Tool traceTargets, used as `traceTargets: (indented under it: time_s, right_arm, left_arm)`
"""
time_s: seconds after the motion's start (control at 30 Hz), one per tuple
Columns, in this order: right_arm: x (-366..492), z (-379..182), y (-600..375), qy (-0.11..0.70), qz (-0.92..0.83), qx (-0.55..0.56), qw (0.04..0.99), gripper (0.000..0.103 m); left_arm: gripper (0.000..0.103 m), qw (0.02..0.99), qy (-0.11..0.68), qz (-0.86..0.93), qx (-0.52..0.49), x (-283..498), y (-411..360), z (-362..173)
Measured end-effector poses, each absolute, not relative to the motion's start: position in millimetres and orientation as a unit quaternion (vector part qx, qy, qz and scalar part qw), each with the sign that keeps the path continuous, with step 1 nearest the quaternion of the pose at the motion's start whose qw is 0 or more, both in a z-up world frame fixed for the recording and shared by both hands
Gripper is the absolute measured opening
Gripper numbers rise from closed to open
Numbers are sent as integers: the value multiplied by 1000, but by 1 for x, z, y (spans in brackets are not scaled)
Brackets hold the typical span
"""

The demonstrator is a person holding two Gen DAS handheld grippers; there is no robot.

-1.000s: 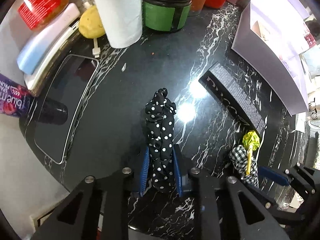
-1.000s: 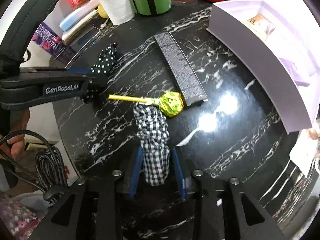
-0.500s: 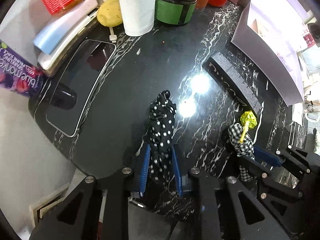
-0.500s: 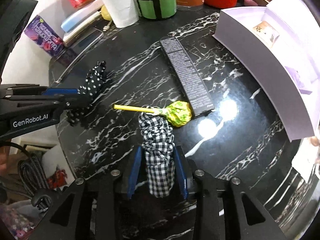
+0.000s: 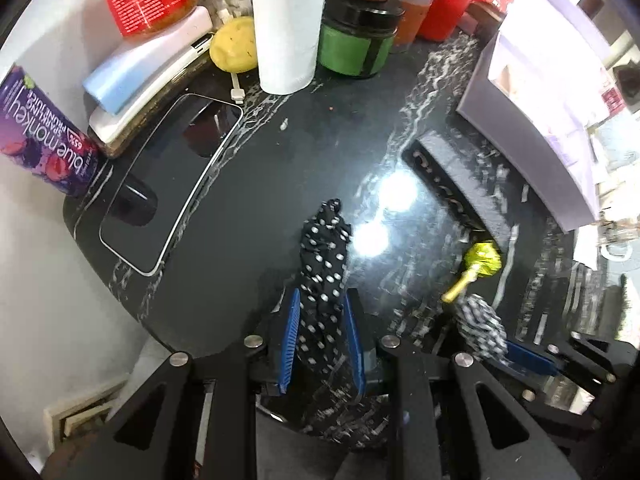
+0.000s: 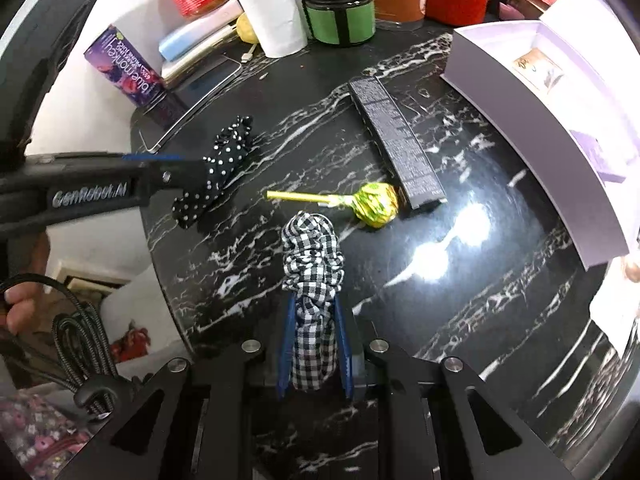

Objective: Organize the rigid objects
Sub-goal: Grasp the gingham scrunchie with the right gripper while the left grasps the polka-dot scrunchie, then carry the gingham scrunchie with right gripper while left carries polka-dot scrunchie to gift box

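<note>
A black scrunchie with white dots (image 5: 324,248) hangs between the blue pads of my left gripper (image 5: 322,296), which is shut on it just above the black marble table (image 5: 248,240). My right gripper (image 6: 314,302) is shut on a black-and-white checked scrunchie (image 6: 312,248), held a little off the table. A yellow-green wrapped lollipop (image 6: 372,204) lies just beyond the checked scrunchie, its stick pointing left. A long black carton (image 6: 396,144) lies against the lollipop's far side. In the right wrist view my left gripper (image 6: 176,168) reaches in from the left with the dotted scrunchie (image 6: 224,160).
An open lilac box (image 6: 540,140) stands at the right. A phone (image 5: 168,192), a purple can (image 5: 40,132), a paper roll (image 5: 288,20), a green jar (image 5: 356,44) and several other jars crowd the back. A person's hand (image 6: 20,304) and a cable are at the left.
The right jaws closed tight on the checked scrunchie and drew it back off the lollipop stick. The left gripper pulled back and up with the dotted scrunchie.
</note>
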State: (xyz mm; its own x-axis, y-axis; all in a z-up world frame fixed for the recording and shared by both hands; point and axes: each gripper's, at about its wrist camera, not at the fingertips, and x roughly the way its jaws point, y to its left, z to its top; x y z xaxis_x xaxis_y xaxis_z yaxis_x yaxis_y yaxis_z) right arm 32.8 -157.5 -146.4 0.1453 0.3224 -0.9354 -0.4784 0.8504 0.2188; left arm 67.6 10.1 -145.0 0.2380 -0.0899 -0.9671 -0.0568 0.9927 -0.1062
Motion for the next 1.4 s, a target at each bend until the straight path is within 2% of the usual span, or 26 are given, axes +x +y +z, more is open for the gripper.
traceTargets:
  time_s: [0.17, 0.5, 0.57, 0.67, 1.4]
  right_arm:
    - [34, -148, -165, 605, 257, -73, 750, 19]
    - [44, -152, -169, 616, 247, -73, 744, 19]
    - [46, -154, -169, 618, 247, -68, 743, 19]
    - [48, -156, -170, 619, 253, -65, 741, 19]
    - [29, -133, -174, 592, 279, -49, 755, 19]
  left_arm:
    - [23, 768, 638, -15, -55, 81, 6, -166]
    - [23, 785, 620, 5, -20, 83, -5, -167]
    - [17, 783, 621, 4, -22, 83, -5, -167]
    - [15, 778, 628, -2, -26, 83, -6, -167]
    - [15, 796, 602, -10, -65, 39, 9, -110]
